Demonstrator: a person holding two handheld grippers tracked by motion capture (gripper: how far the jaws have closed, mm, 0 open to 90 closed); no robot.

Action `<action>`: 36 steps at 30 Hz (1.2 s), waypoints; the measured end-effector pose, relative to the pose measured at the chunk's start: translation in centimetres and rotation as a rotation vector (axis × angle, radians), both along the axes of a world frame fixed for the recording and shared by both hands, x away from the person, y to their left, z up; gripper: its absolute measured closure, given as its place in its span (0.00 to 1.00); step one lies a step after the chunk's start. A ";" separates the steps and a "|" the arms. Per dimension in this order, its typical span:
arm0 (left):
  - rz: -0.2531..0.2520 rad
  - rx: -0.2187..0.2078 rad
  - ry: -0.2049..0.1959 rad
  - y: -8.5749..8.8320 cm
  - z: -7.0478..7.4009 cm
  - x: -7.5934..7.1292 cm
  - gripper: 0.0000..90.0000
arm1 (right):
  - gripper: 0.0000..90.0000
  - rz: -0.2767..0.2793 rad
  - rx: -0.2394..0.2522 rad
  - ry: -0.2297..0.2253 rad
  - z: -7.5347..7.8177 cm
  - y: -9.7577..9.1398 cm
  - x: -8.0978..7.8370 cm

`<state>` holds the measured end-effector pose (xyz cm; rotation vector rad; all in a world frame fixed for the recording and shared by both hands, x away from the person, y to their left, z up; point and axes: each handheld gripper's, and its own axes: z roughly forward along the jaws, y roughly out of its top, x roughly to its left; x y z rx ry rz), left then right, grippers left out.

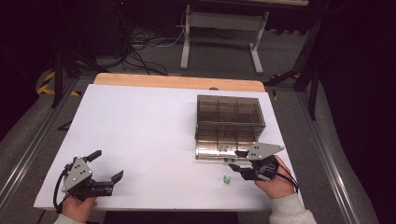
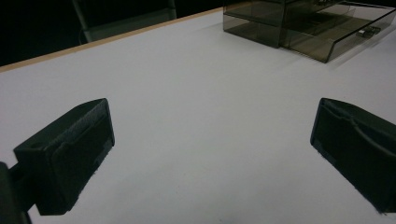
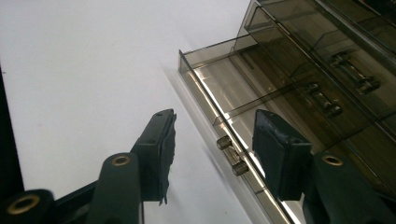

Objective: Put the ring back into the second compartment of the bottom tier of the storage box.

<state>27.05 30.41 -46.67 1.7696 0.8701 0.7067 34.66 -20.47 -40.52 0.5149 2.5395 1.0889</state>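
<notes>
- Desk (image 1: 149, 130) surface, white with a wooden far edge, is carrying everything; the smoky drawer box (image 1: 229, 122) is serving as landmark.
- Well to the left of the drawer box, at the near edge, the left gripper (image 1: 106, 166) is resting in a hand, its jaws spread wide over bare surface and grasping nothing.
- At the drawer box's bottom level, the drawer (image 3: 261, 121) is standing pulled out toward the person, its small clear handle (image 3: 232, 155) sitting on the front wall.
- Just in front of the drawer box, the right gripper (image 1: 236, 161) is hovering at that handle, jaws parted on either side of it, pads not pressing it.
- Near the drawer box's front, a small green piece (image 1: 226, 179) is lying just left of the right gripper.
</notes>
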 end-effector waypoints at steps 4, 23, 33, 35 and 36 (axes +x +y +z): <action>-0.003 -0.004 0.002 0.0 0.0 0.0 0.01 | 0.54 0.003 -0.010 0.010 0.0 0.4 -0.4; -0.009 -0.006 0.004 0.0 0.0 0.0 0.01 | 0.53 -0.028 -0.052 0.128 -1.0 1.7 -0.9; -0.011 -0.001 0.005 0.1 0.0 0.0 0.01 | 0.53 -0.019 -0.109 0.179 -1.8 2.2 -1.2; -0.011 -0.001 0.005 0.1 0.0 0.0 0.01 | 0.53 -0.013 -0.123 0.189 -2.0 2.2 -1.2; -0.011 0.000 0.005 0.1 0.0 0.0 0.01 | 0.53 -0.016 -0.124 0.194 -2.1 2.3 -1.2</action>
